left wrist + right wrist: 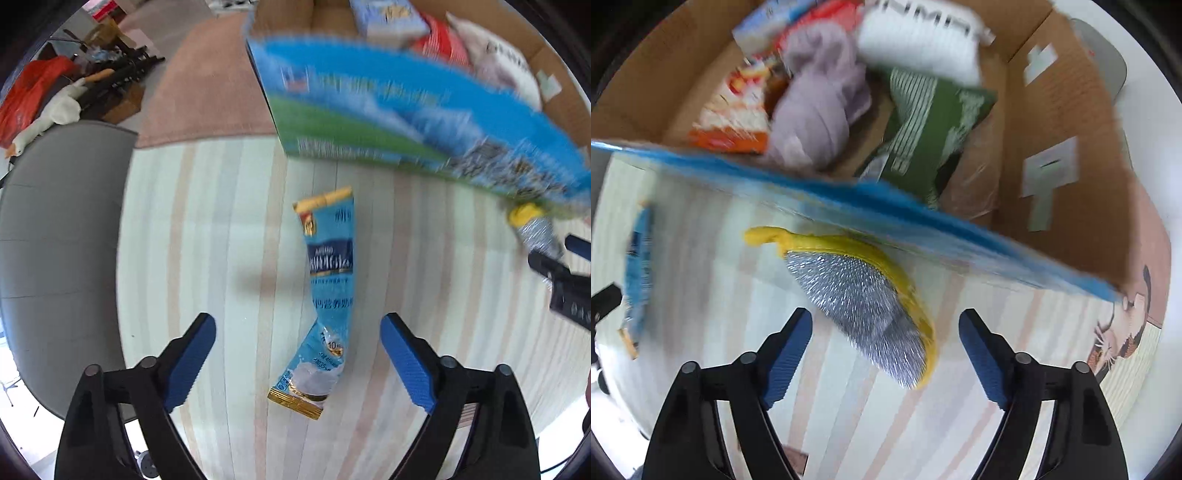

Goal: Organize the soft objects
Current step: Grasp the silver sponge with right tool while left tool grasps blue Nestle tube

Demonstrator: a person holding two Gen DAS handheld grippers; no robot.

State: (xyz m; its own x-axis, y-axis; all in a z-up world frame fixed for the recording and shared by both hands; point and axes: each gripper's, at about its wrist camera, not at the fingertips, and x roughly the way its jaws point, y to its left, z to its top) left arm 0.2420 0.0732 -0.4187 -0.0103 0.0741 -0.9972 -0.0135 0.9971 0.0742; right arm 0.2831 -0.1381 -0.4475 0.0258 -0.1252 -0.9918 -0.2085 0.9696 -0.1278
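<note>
A long blue sachet with gold ends lies on the striped tablecloth, between and just ahead of my open left gripper. A yellow brush with metal bristles lies bristles up in front of my open right gripper, against the blue wall of the cardboard box. The box holds a lilac cloth, a green packet, a white item and an orange packet. The brush and the right gripper show at the right edge of the left wrist view.
The round table has a striped cloth. A grey chair stands to its left. A pink rug and a pile with a white plush goose and a red bag lie on the floor behind.
</note>
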